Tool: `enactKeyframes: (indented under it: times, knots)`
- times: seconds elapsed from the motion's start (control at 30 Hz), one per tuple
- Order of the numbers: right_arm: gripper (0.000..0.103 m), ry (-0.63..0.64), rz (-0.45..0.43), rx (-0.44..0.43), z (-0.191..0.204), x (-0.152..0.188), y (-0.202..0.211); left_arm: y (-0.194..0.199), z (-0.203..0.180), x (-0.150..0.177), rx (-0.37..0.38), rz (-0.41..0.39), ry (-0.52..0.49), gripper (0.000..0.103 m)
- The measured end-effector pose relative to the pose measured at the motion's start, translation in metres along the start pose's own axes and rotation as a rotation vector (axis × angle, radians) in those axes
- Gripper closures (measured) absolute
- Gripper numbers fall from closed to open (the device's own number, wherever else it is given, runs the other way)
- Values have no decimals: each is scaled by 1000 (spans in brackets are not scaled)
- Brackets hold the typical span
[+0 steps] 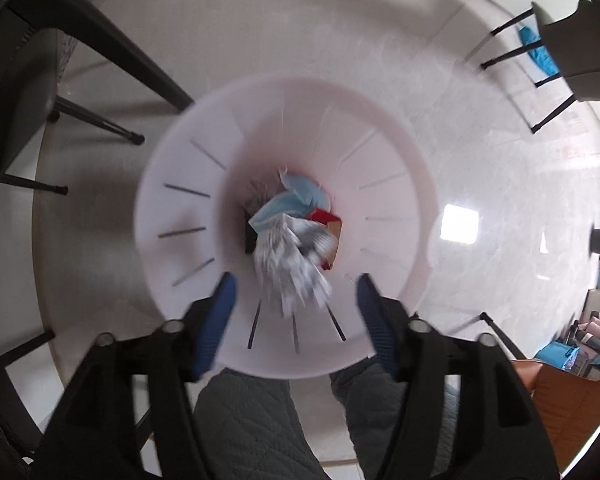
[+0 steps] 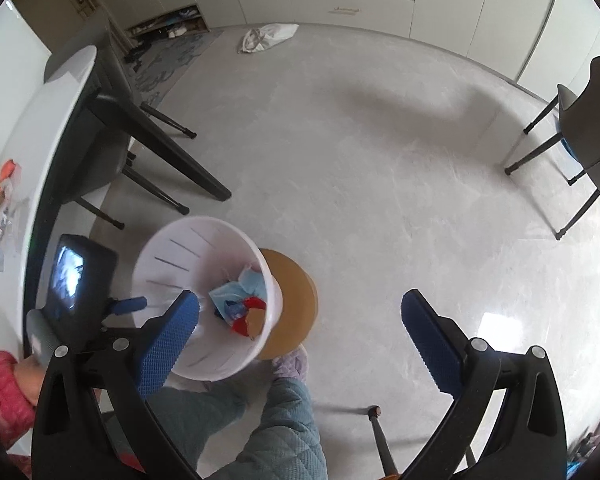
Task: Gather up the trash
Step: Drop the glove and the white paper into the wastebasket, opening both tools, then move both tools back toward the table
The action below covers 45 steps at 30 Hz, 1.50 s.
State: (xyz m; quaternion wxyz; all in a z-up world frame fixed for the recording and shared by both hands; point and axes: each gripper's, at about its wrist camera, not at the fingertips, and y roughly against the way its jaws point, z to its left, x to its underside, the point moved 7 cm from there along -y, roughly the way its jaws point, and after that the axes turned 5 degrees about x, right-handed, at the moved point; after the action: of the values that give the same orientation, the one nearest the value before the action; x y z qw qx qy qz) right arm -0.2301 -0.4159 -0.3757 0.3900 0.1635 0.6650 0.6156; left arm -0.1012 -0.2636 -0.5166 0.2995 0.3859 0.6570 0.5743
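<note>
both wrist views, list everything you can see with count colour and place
waste bin: one, white, on floor by the table
trash in bin: several pieces, blue, red, grey-white, at bin bottom
round stool: one, tan, behind bin
table: one, white top, black legs, left
wrappers on table: several, mixed colours, left edge
chairs: at least two, dark, by the table and far right
bag: one, white, floor near cabinets
left hand-held gripper: one, blue pads, open above bin
right hand-held gripper: one, blue pads, open

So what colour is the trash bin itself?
White, with thin dark slits around its wall; clearest in the left wrist view.
</note>
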Motion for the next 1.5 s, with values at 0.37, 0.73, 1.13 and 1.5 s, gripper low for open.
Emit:
enactKeyframes:
  times: [0.37, 0.73, 1.13, 1.5]
  knots:
    - [3, -3, -3, -25, 4, 6, 11, 32, -8, -5, 55, -59, 22, 20]
    - [3, 30, -181, -61, 17, -54, 107, 222, -23, -4, 72, -360, 45, 8]
    - [3, 160, -266, -173, 106, -89, 155, 350, 45, 24, -30, -591, 169, 8]
    - [3, 319, -237, -225, 200, -92, 153, 358, 119, 58, -53, -629, 316, 8]
